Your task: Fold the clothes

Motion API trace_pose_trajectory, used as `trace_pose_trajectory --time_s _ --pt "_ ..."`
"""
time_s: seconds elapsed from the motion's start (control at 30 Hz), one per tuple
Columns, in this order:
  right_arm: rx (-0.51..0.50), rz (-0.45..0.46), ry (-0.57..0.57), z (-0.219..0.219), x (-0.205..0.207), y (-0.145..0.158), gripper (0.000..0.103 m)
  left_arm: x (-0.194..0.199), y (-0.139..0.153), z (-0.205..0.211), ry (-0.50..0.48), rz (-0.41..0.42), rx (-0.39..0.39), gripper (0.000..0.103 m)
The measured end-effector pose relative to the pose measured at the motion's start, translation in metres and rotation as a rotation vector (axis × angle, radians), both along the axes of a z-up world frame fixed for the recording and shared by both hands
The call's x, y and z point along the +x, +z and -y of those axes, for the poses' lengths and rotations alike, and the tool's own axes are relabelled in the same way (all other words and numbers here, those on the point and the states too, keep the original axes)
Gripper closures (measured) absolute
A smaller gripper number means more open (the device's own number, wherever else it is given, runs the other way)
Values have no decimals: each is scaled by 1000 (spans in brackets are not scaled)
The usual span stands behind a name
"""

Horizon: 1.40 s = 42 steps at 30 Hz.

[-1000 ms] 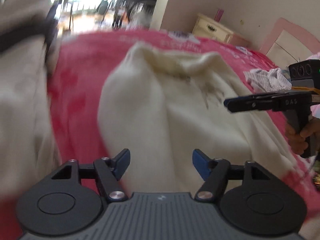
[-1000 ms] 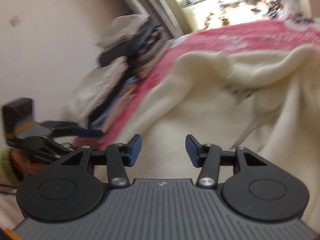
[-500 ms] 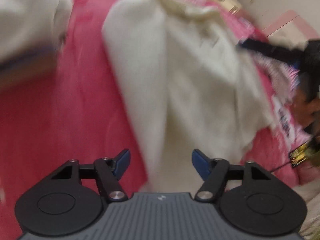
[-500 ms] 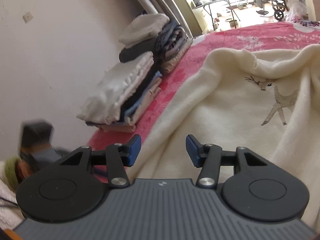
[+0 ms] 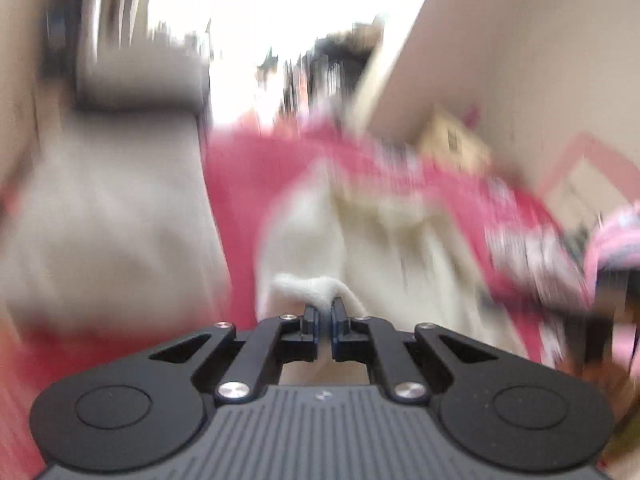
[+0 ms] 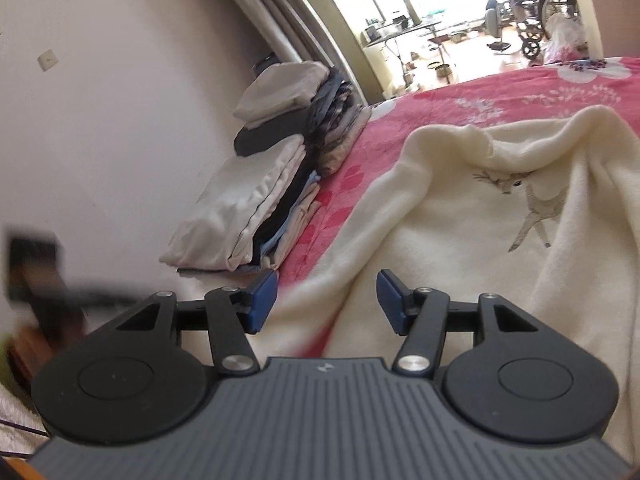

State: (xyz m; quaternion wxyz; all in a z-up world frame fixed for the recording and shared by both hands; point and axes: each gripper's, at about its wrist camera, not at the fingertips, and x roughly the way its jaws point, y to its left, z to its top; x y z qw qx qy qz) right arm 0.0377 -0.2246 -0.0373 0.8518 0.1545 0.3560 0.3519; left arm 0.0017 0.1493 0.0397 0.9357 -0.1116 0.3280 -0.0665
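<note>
Cream fleece garment with a printed deer (image 6: 480, 216) lies spread and rumpled on the bed, over a pink floral bedsheet (image 6: 500, 96). No containers in view. Stack of folded clothes, beige, black and blue (image 6: 272, 184), sits on the bed against the white wall, left of the garment and apart from it.

Left gripper (image 5: 326, 310): jaws closed tight on a bunched edge of the cream garment (image 5: 312, 286), fabric pinched between the pads and rising above them. They have just been closing, with that fabric between them. The left wrist view is heavily motion-blurred; the gripper points downward over the bed. From the right wrist view the left gripper shows as a dark blur at the far left (image 6: 48, 280); the hand on it is too blurred to describe.

Right gripper (image 6: 326, 300): jaws open, blue pads apart, nothing pressed between them; the garment lies below and beyond the gap. The jaws have just been opening a little further. It points down at a slant across the garment's near edge.

Versus a second ago: left jaws were wide open above the flat garment, now clamped on its edge with the cloth lifted. Right view has steadied, and the folded stack reads sharp where it was blurred.
</note>
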Motion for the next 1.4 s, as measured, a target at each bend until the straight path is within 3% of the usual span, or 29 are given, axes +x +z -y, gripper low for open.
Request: trace_pose_trajectory --time_s 0.1,0.17,0.23,0.3,0.37,0.43,0.47,0.6,0.7,0.83,0.97,1.03,1.13,1.23,1.33,1.4 --pt "17 -3 -31 6 2 0 48 37 67 -26 99 129 147 97" --pt "27 -6 -46 10 3 -2 48 71 89 -43 159 142 288 97" --pt "34 -10 -59 14 4 -4 48 111 88 -65 201 79 387 96" --pt "34 -19 -68 18 6 -8 47 151 64 -90 235 -66 444 92" --pt "34 -34 -79 23 9 -14 47 174 26 -113 260 -230 477 85" --pt "31 -50 -94 29 12 -20 47 188 -10 -135 303 -371 509 70" --pt "32 -57 -102 32 14 -23 47 187 -18 -143 331 -381 509 66" --pt "29 -86 -145 49 24 -34 46 176 -18 -175 428 -371 433 65" --pt "21 -98 -203 68 29 -40 46 157 10 -189 482 -286 407 65" --pt "-51 -45 -323 103 27 -41 46 143 50 -135 318 -145 375 54" --pt "-151 -38 -464 144 21 -51 46 149 53 -38 8 -119 342 46" --pt "-173 -65 -531 165 14 -60 46 162 32 20 -155 -155 319 46" --pt "-183 -128 -591 188 -5 -76 46 161 -25 101 -382 -256 273 48" --pt "-197 -208 -659 204 -30 -93 36 139 -78 164 -578 -308 221 51" --pt "-140 -339 -776 226 -58 -112 35 115 -122 192 -684 -308 185 51" --pt "-18 -451 -879 242 -81 -126 35 102 -135 205 -737 -289 185 51"
